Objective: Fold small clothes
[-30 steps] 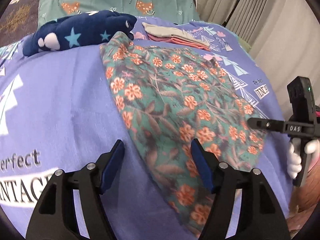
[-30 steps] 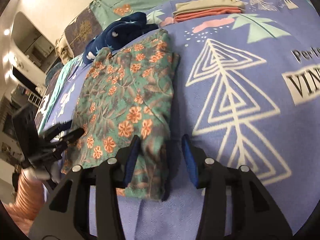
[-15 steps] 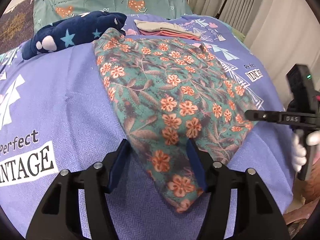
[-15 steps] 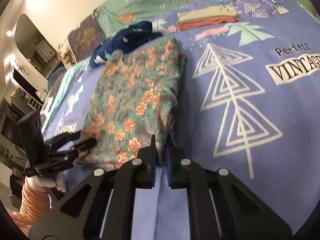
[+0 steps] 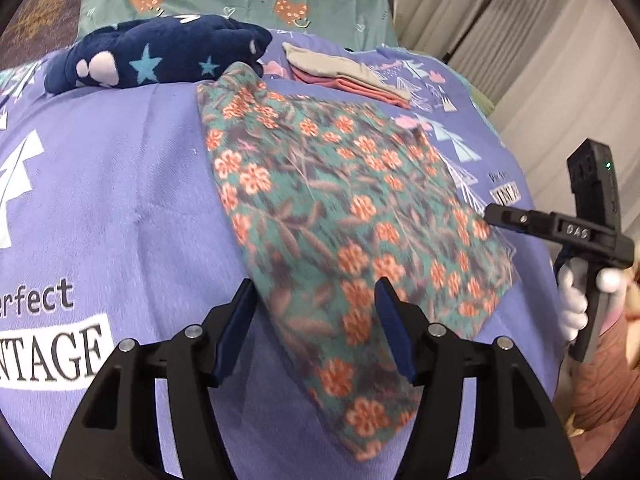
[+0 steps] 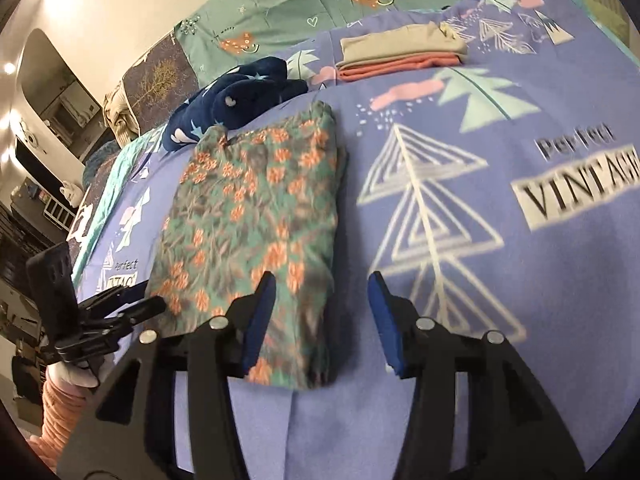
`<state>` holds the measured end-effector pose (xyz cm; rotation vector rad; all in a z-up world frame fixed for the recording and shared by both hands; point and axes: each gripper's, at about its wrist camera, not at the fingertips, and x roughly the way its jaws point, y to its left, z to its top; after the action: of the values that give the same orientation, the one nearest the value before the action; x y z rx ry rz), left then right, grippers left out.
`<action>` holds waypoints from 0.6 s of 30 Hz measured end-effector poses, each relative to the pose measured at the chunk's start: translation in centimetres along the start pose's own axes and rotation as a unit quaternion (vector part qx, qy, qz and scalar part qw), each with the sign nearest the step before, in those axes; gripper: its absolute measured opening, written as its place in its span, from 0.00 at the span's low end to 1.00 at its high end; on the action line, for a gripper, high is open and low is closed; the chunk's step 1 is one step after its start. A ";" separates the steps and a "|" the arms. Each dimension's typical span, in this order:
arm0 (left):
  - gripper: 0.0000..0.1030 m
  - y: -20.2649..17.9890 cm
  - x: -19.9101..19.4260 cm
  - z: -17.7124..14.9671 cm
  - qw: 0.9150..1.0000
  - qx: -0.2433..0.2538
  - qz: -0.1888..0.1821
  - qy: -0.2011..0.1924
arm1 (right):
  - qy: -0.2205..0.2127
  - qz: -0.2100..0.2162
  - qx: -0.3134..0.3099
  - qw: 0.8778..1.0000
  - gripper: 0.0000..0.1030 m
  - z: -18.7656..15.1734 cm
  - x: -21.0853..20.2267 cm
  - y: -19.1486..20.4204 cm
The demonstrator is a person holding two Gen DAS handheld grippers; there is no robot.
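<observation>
Open claws [image 5: 314,322] over purple bedspread [image 5: 120,184]

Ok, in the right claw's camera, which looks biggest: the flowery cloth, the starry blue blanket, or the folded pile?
1. Flowery cloth, biggest by far, though it lies nearest the camera.
2. Starry blue blanket.
3. Folded pile; it looks close to the blanket and lies farther away, so that order is unsure.

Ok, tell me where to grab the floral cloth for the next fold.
Take the floral cloth by its near edge, one gripper at each near corner, coming in low from the near side. It lies flat on the blanket, and that edge sits right ahead of the open right gripper and left gripper.
</observation>
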<state>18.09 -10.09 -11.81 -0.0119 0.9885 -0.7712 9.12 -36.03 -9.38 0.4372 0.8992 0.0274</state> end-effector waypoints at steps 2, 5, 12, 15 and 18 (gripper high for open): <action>0.60 0.6 0.5 0.6 1.000 -0.013 -0.002 0.003 | 0.007 0.005 0.000 1.000 0.48 0.8 1.0 0.1; 0.60 1.5 1.2 1.5 1.000 -0.027 -0.009 0.007 | 0.019 0.010 0.002 1.000 0.49 1.9 2.8 0.2; 0.61 2.8 3.2 4.1 0.998 -0.046 -0.029 0.010 | 0.046 0.047 0.015 0.998 0.53 3.7 6.2 -0.7; 0.61 2.9 4.2 5.3 0.999 -0.039 -0.029 0.013 | 0.050 0.061 0.013 0.997 0.54 4.8 7.0 -0.8; 0.61 3.0 5.0 6.2 0.999 -0.034 -0.028 0.015 | 0.060 0.076 0.016 0.995 0.56 6.0 8.1 -1.0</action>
<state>26.06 -12.88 -12.99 -0.0871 1.0463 -0.7907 18.66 -37.42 -12.62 0.5385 0.9830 0.1796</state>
